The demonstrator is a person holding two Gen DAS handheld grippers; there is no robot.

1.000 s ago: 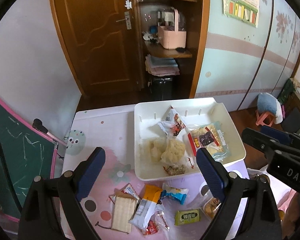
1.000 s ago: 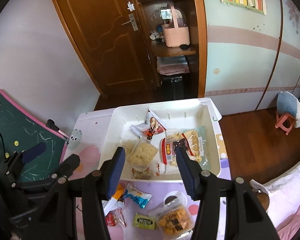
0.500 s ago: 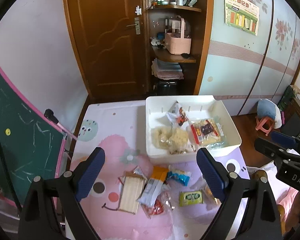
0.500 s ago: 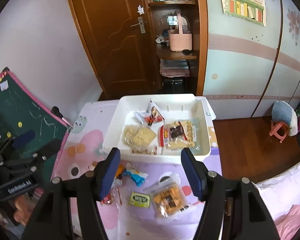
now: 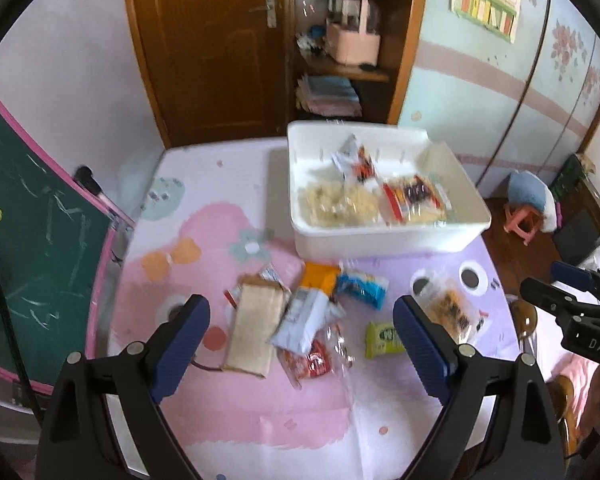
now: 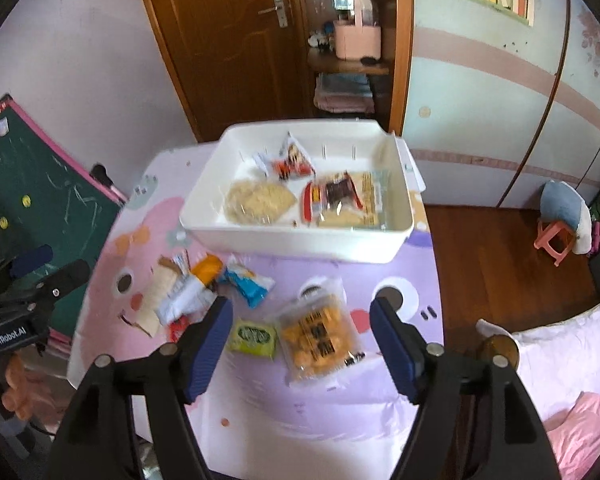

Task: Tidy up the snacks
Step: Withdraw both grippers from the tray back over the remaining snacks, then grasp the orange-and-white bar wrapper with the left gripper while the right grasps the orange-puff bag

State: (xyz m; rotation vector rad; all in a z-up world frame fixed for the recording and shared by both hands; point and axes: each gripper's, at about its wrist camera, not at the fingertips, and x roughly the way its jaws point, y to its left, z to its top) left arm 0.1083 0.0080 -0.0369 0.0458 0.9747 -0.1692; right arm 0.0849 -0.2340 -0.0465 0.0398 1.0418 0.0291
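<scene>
Both hand-held grippers, left (image 5: 302, 350) and right (image 6: 300, 340), gape empty; white bin (image 6: 396, 240) at 12 o'clock holds three packets, several remain on worktop (image 6: 340, 420).

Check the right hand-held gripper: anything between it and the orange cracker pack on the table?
Nothing visible. The right hand-held gripper has just been opening and is empty, with the orange cracker pack showing unobstructed between its fingers. A small green packet lies just left of the pack, apart from it.
</scene>
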